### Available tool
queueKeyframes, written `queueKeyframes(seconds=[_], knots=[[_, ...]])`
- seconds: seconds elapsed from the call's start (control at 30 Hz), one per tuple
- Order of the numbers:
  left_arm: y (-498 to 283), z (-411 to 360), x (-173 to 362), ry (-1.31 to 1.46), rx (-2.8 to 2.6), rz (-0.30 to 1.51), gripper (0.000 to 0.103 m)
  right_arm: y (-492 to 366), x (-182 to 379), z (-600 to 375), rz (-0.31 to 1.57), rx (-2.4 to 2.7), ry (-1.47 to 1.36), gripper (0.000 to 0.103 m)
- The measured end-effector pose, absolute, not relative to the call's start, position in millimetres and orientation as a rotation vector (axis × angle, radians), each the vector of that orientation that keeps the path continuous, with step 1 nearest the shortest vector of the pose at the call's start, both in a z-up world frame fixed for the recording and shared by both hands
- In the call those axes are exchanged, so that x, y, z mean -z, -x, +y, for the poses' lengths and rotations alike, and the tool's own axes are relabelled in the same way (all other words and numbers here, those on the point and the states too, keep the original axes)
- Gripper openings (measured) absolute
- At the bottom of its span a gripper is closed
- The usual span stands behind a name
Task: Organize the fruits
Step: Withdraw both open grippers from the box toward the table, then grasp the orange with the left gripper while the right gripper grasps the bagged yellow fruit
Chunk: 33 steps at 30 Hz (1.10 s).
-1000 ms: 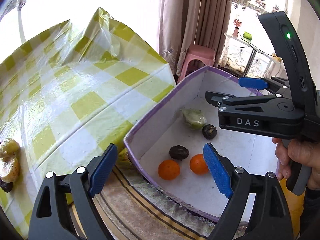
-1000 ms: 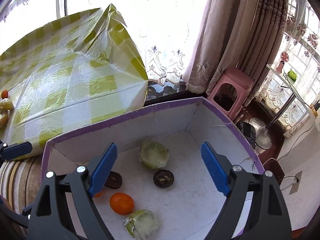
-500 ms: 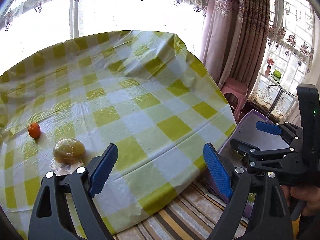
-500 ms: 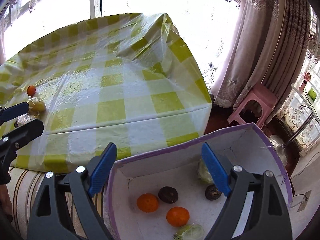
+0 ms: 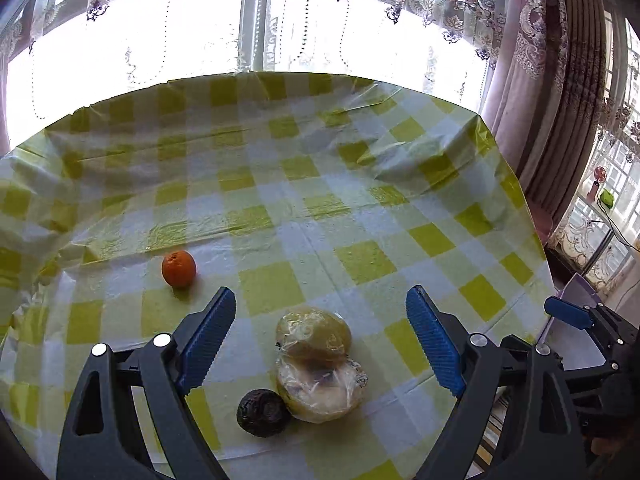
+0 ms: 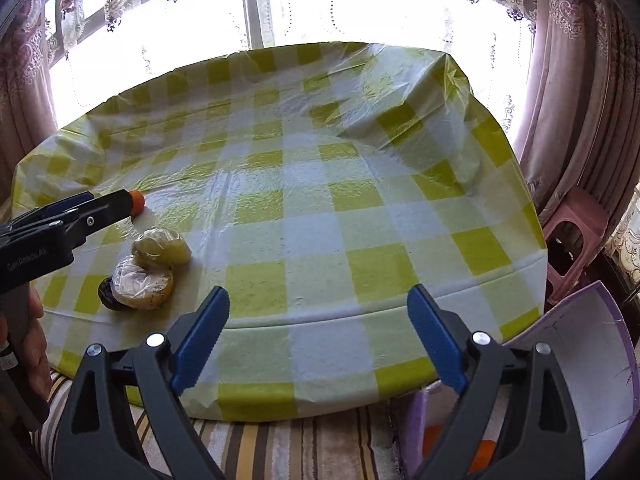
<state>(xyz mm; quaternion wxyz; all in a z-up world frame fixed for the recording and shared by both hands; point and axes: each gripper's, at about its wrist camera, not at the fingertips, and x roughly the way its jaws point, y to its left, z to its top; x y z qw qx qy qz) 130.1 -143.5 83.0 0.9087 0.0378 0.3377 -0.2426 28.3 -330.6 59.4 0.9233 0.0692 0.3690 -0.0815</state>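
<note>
Left wrist view: the left gripper (image 5: 320,344) is spread wide above the table (image 5: 360,208) with its yellow-checked cloth, nothing between its blue pads. Directly between and just past its fingers lies a cluster of three fruits: a plastic-wrapped yellowish fruit (image 5: 314,338), a second wrapped pale fruit (image 5: 320,390) touching it on the near side, and a dark wrinkled fruit (image 5: 262,412) touching that second one on its left. A tangerine (image 5: 179,268) sits apart, beyond the left finger and further into the table than the cluster.

In the right wrist view, the right gripper (image 6: 318,332) is also spread and empty, held over the table's near edge, well to the right of the cluster. A purple-rimmed white box (image 6: 592,360) stands beside the table below its right corner, with orange fruit (image 6: 484,450) partly visible inside behind the gripper's right finger. A pink stool (image 6: 572,220) stands beyond the box.
</note>
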Motion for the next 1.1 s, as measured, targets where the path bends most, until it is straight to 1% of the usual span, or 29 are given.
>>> queueKeyframes(seconds=[0.27,0.43,0.6,0.73,0.8,1.03,1.07,1.1], knots=[[-173,-98,-74,-0.007,0.394,0.735,0.084,-63,-62,-294,0.748,0.094,-0.152,0.091],[-201,-64,-62,0.064,0.317,0.777,0.082,-86,-59,-270,0.756,0.043,-0.147,0.092],[-219,-48,-43,0.114,0.286,0.820,0.072,-107,-54,-246,0.777,-0.011,-0.134,0.092],[-233,-55,-32,0.087,0.306,0.847,0.068,-122,-48,-229,0.802,-0.042,-0.121,0.093],[-240,-59,-27,0.066,0.306,0.863,0.064,-129,-44,-223,0.815,-0.052,-0.115,0.093],[-260,-67,-15,0.019,0.304,0.888,0.061,-143,-30,-217,0.859,-0.067,-0.125,0.093],[-263,-68,-13,0.008,0.303,0.891,0.059,-145,-28,-216,0.864,-0.066,-0.125,0.093],[-265,-70,-12,-0.001,0.300,0.896,0.052,-146,-27,-216,0.868,-0.065,-0.126,0.093]])
